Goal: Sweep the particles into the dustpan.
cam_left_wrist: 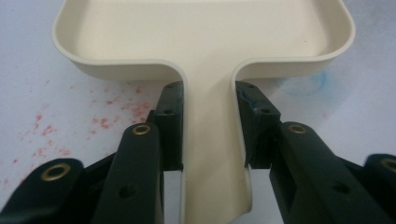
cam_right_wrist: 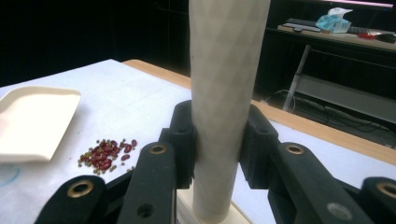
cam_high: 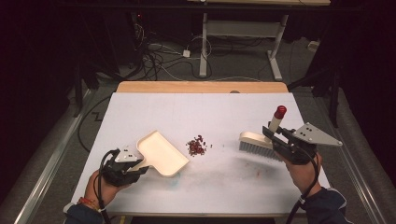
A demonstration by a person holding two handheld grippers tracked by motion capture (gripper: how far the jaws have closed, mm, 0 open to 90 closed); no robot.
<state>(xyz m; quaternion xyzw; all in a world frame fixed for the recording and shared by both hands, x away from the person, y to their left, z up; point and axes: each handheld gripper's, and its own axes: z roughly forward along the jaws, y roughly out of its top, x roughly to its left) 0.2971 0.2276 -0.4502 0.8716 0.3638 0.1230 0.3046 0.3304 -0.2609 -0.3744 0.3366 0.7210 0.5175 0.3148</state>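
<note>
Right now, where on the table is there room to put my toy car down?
The far half of the white table, beyond the dustpan, the pile of beans and the brush, is bare. So is the near strip under the beans. The middle row is crowded.

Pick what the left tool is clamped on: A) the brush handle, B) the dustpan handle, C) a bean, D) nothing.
B: in the left gripper view the left tool has both jaws pressed against the cream dustpan handle, one on each side.
</note>
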